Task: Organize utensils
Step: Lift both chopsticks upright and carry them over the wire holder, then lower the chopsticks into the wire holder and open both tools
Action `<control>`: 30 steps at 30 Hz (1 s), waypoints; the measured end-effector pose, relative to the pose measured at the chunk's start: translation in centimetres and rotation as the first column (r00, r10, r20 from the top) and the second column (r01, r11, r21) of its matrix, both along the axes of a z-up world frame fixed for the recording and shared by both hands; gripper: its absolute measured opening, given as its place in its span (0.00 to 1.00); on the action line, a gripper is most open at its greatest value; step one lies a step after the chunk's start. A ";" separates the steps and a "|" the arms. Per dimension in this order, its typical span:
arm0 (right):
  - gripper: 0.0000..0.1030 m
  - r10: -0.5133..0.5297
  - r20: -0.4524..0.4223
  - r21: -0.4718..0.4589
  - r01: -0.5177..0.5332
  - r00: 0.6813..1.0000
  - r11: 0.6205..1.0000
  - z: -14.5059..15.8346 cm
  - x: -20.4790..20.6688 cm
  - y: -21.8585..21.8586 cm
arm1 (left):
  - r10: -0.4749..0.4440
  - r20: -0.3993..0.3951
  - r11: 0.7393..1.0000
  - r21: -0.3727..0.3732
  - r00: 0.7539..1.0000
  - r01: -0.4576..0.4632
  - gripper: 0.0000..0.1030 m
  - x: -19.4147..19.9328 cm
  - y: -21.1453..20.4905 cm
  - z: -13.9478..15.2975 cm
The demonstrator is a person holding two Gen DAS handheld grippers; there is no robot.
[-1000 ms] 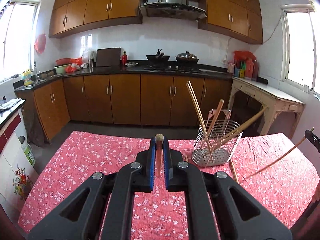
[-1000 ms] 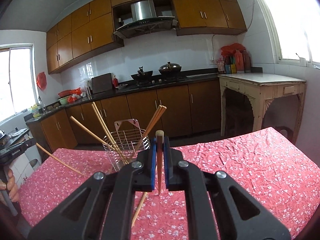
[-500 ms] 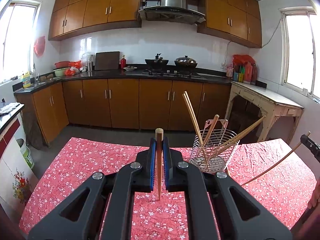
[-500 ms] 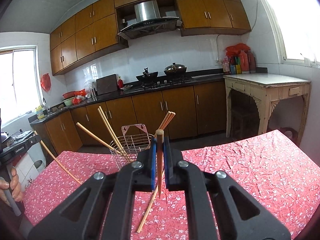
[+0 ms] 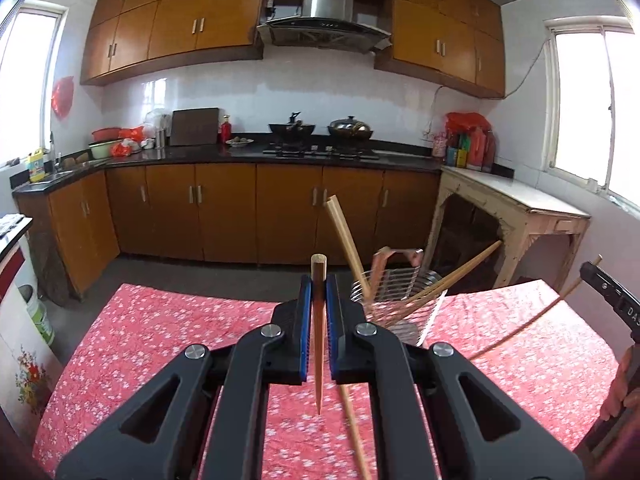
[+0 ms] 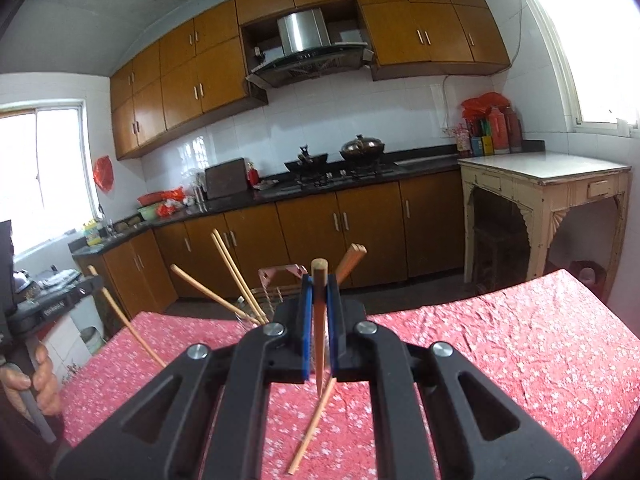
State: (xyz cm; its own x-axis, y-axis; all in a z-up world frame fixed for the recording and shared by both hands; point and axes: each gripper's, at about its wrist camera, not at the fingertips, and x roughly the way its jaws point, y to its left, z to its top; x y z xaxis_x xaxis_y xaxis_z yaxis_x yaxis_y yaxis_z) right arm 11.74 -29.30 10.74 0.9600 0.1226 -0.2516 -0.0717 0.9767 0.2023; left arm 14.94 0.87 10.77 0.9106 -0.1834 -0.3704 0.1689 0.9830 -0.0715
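Both pairs of jaws are clamped tight, each on one wooden chopstick standing near upright between the blue pads. On my left gripper [image 5: 319,300] the left chopstick [image 5: 318,344] shows its blunt end above the pads and its taper hanging below; my right gripper [image 6: 319,300] holds the right chopstick [image 6: 319,336] the same way.

What has changed over the last second is mostly on the left side: I have lifted that gripper, so the red floral tablecloth [image 5: 160,344] has dropped lower in its view and more of the cabinets shows behind. The wire basket [image 5: 400,304] now sits just right of the left pads, nearer than it was, with several chopsticks leaning out of it. From the right wrist view the wire basket is mostly hidden behind the fingers, only its pink handle and a few leaning sticks showing. That side has hardly shifted.

I judge both sticks are lifted clear of the cloth and staged for dropping into the basket, left one first since it is closing in. One loose chopstick [image 6: 312,428] lies on the cloth below the grippers, so at least one more pickup remains. The hand [image 6: 40,380] on the left grip shows at the frame edge
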 end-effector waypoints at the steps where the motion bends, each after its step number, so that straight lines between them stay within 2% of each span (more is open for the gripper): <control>1: 0.07 0.007 0.010 0.006 -0.007 1.000 1.000 0.5 -0.1 0.0 | -0.012 0.003 1.000 -0.008 1.000 0.012 0.07 -0.1 -0.4 0.4; 6: 0.07 0.042 0.078 0.025 -0.044 0.996 0.999 3.9 -0.3 -0.1 | -0.067 0.049 0.997 -0.031 0.997 0.069 0.07 -0.5 -3.1 3.4; 9: 0.07 0.045 0.122 0.019 -0.048 0.992 0.999 5.9 0.1 0.0 | -0.070 0.085 0.997 -0.032 0.994 0.073 0.07 -0.4 -4.7 5.2; 15: 0.07 0.047 0.164 0.019 -0.051 0.985 0.999 8.8 2.2 0.3 | -0.014 0.185 0.998 -0.059 0.983 0.025 0.07 1.4 -7.4 9.4; 19: 0.07 0.048 0.156 0.000 -0.049 0.987 0.999 9.6 4.5 0.9 | 0.038 0.240 0.997 -0.078 0.970 -0.020 0.07 3.3 -8.1 10.8; 22: 0.07 0.056 0.123 0.001 -0.057 0.991 0.998 9.4 7.0 1.2 | 0.077 0.255 0.995 -0.086 0.964 -0.057 0.07 5.2 -8.3 10.7; 26: 0.07 0.072 0.062 0.041 -0.075 0.995 0.996 8.3 10.0 0.7 | 0.119 0.233 0.990 -0.097 0.965 -0.099 0.07 8.1 -8.1 9.5; 30: 0.07 0.084 0.001 0.063 -0.084 0.996 0.994 6.6 12.3 0.4 | 0.133 0.164 0.986 -0.122 0.977 -0.114 0.07 10.5 -7.4 8.1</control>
State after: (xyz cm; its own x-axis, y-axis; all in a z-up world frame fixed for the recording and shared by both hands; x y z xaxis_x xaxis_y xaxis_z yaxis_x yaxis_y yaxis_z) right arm 24.07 -28.94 17.36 0.9453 0.2182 -0.2423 -0.1524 0.9526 0.2632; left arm 25.47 -6.49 18.82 0.9768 -0.0966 -0.1912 0.0656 0.9846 -0.1621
